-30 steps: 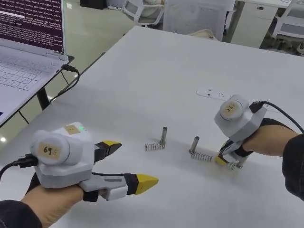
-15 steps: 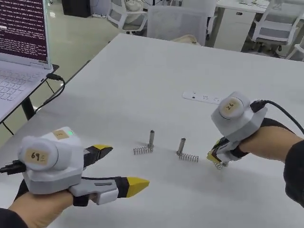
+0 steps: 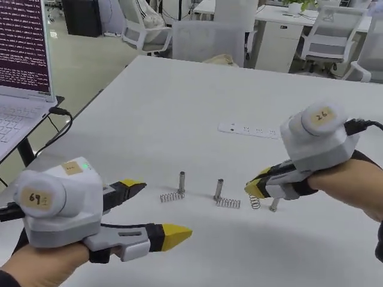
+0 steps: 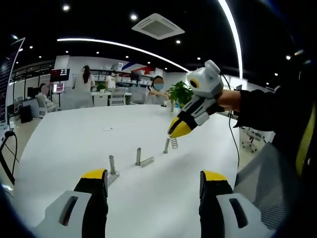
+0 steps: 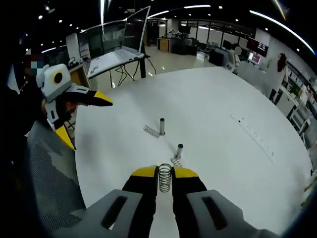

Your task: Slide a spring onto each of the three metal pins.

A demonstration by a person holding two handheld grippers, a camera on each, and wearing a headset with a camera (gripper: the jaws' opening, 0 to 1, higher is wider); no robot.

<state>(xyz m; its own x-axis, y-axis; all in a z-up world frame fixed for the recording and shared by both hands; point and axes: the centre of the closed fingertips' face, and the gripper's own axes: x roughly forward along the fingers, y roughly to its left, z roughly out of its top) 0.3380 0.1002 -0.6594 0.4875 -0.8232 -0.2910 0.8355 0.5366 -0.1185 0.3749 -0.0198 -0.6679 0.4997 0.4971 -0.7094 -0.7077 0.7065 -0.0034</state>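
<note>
**Office surface: one spring clamped, two lying loose**

White surface stands in an open office, with chairs and desks behind it. An open laptop sits on a side stand at its left edge.

Left gripper hovers low at the near left, jaws wide apart and holding nothing. Right gripper points down and leftward at the right, jaws closed on a spring, which hangs upright from its tips.

A white power strip lies flat farther back.

Three metal pins stand upright in a row: left pin, middle pin, right pin. All three are bare. The clamped spring hangs just beside the right pin, not over it.

One loose spring lies at the foot of the left pin and another loose spring at the foot of the middle pin, both on their sides.
</note>
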